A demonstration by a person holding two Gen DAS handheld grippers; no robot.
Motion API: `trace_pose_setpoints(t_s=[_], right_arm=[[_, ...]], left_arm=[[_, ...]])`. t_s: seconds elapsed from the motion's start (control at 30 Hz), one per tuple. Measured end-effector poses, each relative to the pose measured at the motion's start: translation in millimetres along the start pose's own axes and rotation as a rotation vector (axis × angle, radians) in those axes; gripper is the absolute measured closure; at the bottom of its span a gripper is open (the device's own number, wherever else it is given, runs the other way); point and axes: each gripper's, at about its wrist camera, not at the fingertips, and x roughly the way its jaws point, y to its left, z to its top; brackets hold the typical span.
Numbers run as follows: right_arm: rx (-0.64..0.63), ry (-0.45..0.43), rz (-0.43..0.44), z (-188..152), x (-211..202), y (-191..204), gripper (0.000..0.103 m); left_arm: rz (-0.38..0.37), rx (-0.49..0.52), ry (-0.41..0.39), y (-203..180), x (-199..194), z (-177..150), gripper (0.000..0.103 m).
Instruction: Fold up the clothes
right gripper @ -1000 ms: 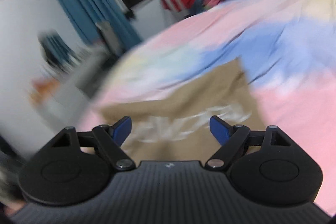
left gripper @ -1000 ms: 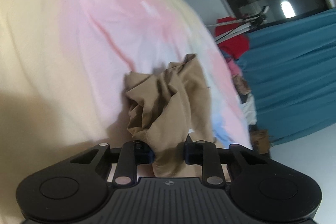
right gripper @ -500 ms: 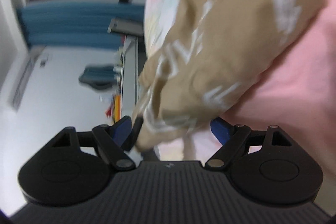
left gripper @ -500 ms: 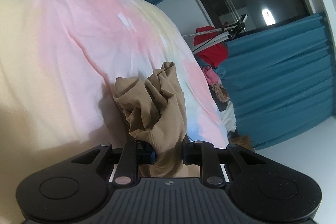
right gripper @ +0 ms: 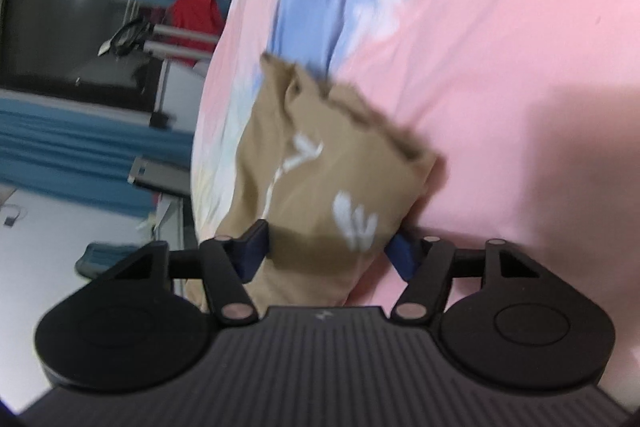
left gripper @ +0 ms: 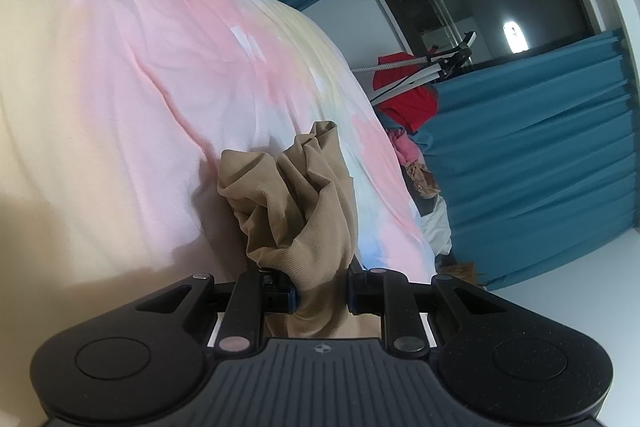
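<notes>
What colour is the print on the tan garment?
White, on the tan garment; clearest in the right wrist view.

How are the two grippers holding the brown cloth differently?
The left gripper has its fingers squeezed shut on a bunched bit of the brown cloth. The right gripper has its fingers wide apart, with cloth lying between them. Both are black with blue fingers, over the pastel bedsheet.

Bed under pastel tie-dye cover, crumpled tan garment lying on it
</notes>
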Motion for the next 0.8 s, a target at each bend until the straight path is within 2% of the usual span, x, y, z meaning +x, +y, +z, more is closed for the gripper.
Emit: trace_pose_setpoints(t_s=[0.1, 0.17, 0.27, 0.4, 0.57, 0.7, 0.8], right_arm=[[-0.019, -0.04, -0.006, 4.3, -5.9, 4.5, 0.063], [-0.032, -0.067, -0.01, 7.1, -9.9, 7.5, 0.07], [-0.051, -0.107, -0.015, 11.4, -15.8, 12.0, 0.075], [-0.041, -0.157, 0.018, 31.2, -32.4, 30.8, 0.076], [-0.02, -0.24, 0.061, 92.8, -57.8, 56.0, 0.076], [-0.037, -0.308, 0.038, 169.8, -63.6, 76.5, 0.076], [-0.083, -0.386, -0.011, 231.0, -65.4, 94.0, 0.077]], left_arm=[[-0.005, 0.008, 0.005, -2.1, 0.6, 0.0, 0.081], [-0.006, 0.012, 0.009, -4.9, 0.1, 1.6, 0.081], [-0.007, 0.001, 0.026, -12.8, -1.2, 4.1, 0.081], [-0.025, 0.073, 0.05, -53.0, 3.7, 6.8, 0.082], [-0.059, 0.128, 0.115, -129.0, 50.4, -0.3, 0.082], [-0.088, 0.114, 0.195, -195.3, 125.7, -16.0, 0.083], [-0.112, 0.09, 0.252, -241.5, 192.0, -37.8, 0.083]])
